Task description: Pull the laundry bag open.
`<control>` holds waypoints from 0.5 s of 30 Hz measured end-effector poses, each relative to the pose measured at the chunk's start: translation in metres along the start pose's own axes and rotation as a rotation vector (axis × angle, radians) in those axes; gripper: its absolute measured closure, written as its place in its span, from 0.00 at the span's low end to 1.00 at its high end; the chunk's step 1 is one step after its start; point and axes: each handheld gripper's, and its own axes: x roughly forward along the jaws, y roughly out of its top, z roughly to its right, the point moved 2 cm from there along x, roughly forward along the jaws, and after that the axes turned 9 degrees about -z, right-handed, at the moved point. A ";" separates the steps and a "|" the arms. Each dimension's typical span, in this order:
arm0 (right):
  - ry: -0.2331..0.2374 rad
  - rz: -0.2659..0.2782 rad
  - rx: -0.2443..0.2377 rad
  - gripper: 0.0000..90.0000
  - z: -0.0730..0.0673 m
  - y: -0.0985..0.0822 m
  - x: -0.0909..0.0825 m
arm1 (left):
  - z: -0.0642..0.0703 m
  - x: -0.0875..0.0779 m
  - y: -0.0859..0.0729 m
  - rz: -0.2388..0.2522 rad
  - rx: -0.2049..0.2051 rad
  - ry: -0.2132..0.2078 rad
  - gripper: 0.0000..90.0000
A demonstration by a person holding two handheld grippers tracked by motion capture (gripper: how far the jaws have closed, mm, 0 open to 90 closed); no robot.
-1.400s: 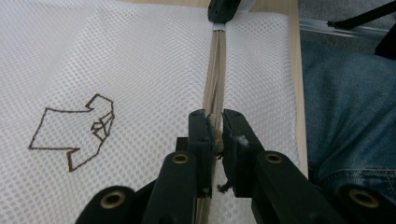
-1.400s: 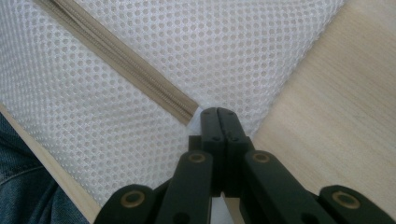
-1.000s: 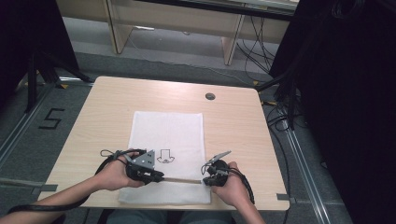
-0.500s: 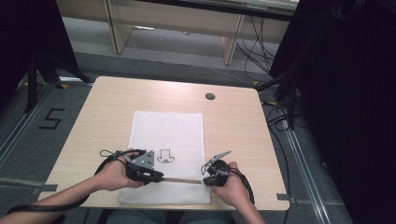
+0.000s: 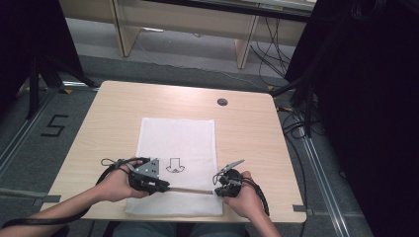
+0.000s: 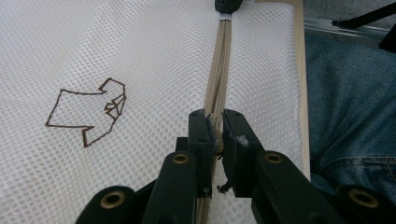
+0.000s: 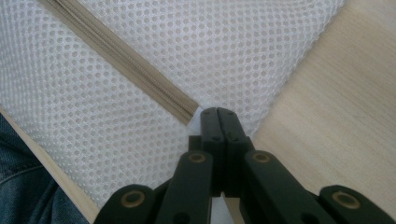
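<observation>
Left fingers [image 6: 205, 135] pinch zipper [image 6: 219, 70] | right fingers [image 7: 212, 123] pinch mesh bag [image 7: 116, 116] at zipper end

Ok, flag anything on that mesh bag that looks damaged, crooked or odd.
Nothing stands out. The white mesh bag lies flat and square on the table. Its beige zipper runs straight between the left gripper, shut on the zipper, and the right gripper, pinching the bag's edge at the zipper's end. No tears show.
</observation>
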 end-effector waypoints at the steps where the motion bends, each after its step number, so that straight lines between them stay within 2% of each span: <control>1: 0.001 0.000 -0.003 1.00 0.000 0.000 0.000 | 0.000 0.000 0.000 0.003 -0.006 -0.006 0.91; 15: 0.001 0.000 -0.003 1.00 0.000 0.000 0.000 | -0.001 -0.003 -0.004 0.006 -0.010 0.002 0.91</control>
